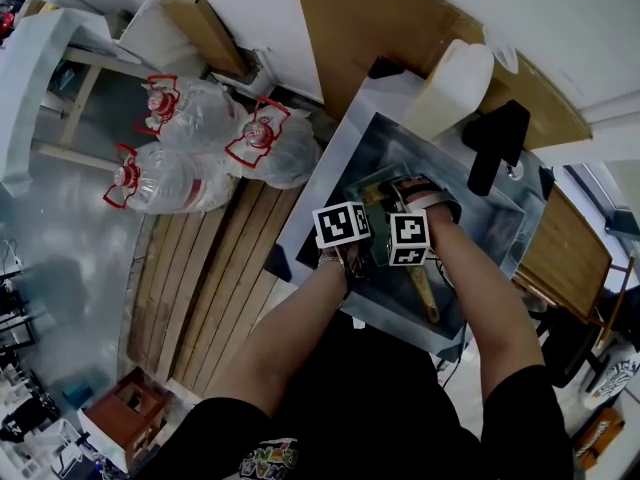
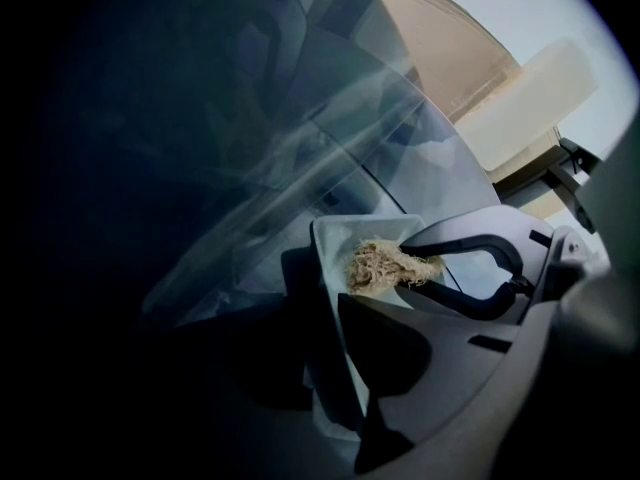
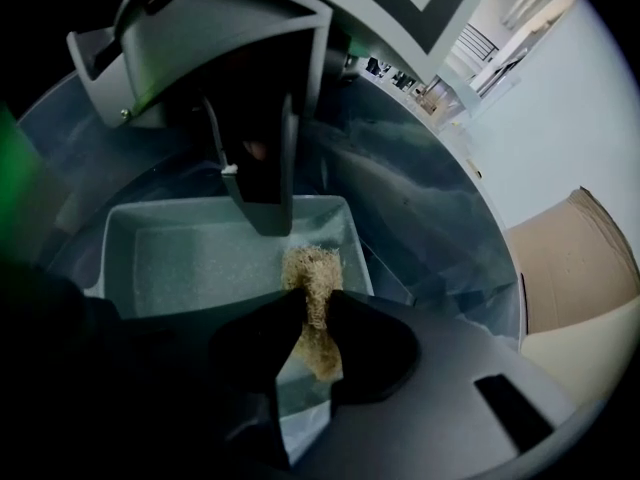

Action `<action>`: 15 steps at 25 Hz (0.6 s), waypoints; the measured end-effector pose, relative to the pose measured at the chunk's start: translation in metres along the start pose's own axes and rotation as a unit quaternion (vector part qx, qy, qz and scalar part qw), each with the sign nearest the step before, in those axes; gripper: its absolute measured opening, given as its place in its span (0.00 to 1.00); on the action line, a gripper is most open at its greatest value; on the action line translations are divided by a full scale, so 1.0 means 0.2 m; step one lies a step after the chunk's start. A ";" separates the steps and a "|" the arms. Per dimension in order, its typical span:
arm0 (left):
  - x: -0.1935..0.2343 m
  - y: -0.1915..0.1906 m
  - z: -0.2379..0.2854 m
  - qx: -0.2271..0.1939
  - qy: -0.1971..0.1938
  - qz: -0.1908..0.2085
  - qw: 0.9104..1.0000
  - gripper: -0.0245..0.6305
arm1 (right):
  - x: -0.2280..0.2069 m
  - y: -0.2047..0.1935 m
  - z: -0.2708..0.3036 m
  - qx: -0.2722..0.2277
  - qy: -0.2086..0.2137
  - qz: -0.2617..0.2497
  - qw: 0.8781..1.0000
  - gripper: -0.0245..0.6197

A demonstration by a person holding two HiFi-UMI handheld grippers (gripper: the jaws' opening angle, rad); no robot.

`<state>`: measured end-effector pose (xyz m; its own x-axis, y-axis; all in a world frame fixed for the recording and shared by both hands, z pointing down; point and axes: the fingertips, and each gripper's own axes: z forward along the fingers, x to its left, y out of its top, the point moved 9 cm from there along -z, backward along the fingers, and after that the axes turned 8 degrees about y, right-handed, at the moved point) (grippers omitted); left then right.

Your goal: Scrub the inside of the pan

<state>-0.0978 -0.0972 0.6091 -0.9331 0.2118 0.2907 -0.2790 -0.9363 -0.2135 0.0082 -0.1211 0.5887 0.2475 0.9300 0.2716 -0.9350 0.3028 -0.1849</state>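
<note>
Forearms are angling steeply down from the body into a metal sink (image 1: 385, 148) set in a wooden tabletop (image 1: 350, 38), the left forearm (image 1: 290, 328) and right forearm (image 1: 480, 298) running close together so that the two marker cubes are sitting almost side by side. Inside the sink, a pale rectangular pan (image 3: 190, 258) is lying under both tools. The left gripper (image 2: 320, 290) is pointing down at the pan's edge, its fingers closing narrowly on the upright wall of the pan (image 2: 350, 236), one inside and one outside. The right gripper (image 3: 315, 306) is tilting down just beside it, its fingers pinching a tan, fibrous scrubber (image 3: 312, 268) whose free end is hanging over the pan's inside near a corner. Large water bottles (image 1: 190, 178) are lying on the floor to the left; the print on their red-banded labels is showing too small to read.
</note>
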 end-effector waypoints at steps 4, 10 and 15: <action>0.00 0.00 0.00 -0.001 0.000 0.000 1.000 0.16 | 0.04 -0.02 -0.01 0.003 0.006 -0.013 1.000 0.19; 0.00 0.00 0.01 -0.002 0.000 0.001 1.000 0.16 | 0.14 -0.05 -0.05 0.003 0.017 -0.021 1.000 0.19; 0.00 0.00 0.01 -0.001 -0.001 0.000 1.000 0.16 | 0.23 -0.06 -0.08 0.004 0.033 -0.030 0.999 0.19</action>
<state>-0.0979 -0.0969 0.6111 -0.9329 0.2113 0.2917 -0.2794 -0.9356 -0.2158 0.0360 -0.0781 0.5879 0.3183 0.9225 0.2185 -0.9201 0.3561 -0.1628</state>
